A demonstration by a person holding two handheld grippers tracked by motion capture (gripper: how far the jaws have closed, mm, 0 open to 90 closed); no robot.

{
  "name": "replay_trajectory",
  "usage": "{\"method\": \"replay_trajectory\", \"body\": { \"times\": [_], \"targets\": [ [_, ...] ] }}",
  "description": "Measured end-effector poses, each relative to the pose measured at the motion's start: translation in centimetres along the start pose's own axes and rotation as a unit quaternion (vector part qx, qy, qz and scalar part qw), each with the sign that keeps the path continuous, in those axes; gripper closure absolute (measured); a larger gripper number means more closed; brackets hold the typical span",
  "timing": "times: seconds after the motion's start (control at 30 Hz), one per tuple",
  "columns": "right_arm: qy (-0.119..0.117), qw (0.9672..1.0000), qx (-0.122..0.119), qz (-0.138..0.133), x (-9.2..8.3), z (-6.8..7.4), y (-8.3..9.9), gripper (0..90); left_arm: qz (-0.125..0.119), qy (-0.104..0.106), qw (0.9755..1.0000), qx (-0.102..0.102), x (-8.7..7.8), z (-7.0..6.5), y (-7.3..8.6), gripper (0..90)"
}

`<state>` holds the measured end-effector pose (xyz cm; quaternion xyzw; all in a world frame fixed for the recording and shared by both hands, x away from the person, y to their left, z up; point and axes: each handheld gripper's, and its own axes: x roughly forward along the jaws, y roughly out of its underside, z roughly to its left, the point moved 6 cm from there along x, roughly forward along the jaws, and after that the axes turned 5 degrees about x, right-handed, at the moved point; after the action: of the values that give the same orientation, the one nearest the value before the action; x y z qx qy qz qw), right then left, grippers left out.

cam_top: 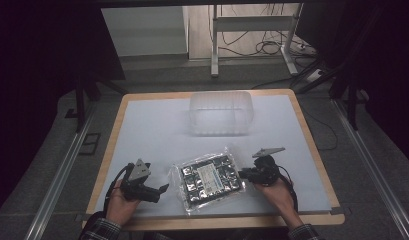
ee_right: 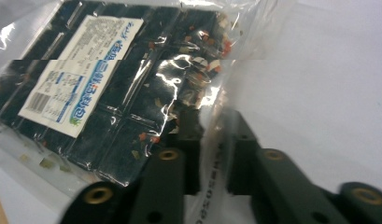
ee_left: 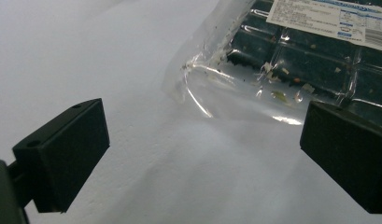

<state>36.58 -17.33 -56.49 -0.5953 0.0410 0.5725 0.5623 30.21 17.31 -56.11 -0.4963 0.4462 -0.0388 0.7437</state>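
White mat (cam_top: 157, 125), dim room, bag (cam_top: 210, 177) lay near-centre between my claws.
My right claw (cam_top: 243, 173) pinched the bag's right edge to anchor it; my left claw (cam_top: 163, 189) gaped wide beside its left edge.

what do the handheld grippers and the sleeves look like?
Both are black. The left gripper has blocky, flat-faced jaws and a grey three-cornered plate on top. The right gripper carries the same plate; brass-coloured screw inserts show along its jaws. Black cables trail from each. Plaid sleeves.
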Motion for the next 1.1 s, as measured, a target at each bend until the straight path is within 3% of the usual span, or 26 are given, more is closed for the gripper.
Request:
{"method": "replay_trajectory", "body": {
  "times": [0.17,0.2,0.57,1.1],
  "targets": [
    [0.007,0.9996,0.023,-0.016,0.0,0.0,0.0,88.4,0.001,-0.002,1.0,0.001,0.0,0.0,0.0,1.1],
    [0.017,0.9996,0.016,-0.018,0.0,0.2,0.0,88.9,0.001,-0.002,1.0,0.002,0.0,0.0,0.0,1.1],
    [0.027,0.9992,0.011,-0.028,-0.7,0.8,-0.4,89.0,0.004,-0.002,1.0,0.005,0.0,-0.1,0.0,1.2],
    [0.009,0.9979,0.002,-0.063,-2.4,1.7,-1.6,88.8,0.003,-0.005,1.0,0.005,-0.1,-0.1,0.0,1.3]
  ]
}}
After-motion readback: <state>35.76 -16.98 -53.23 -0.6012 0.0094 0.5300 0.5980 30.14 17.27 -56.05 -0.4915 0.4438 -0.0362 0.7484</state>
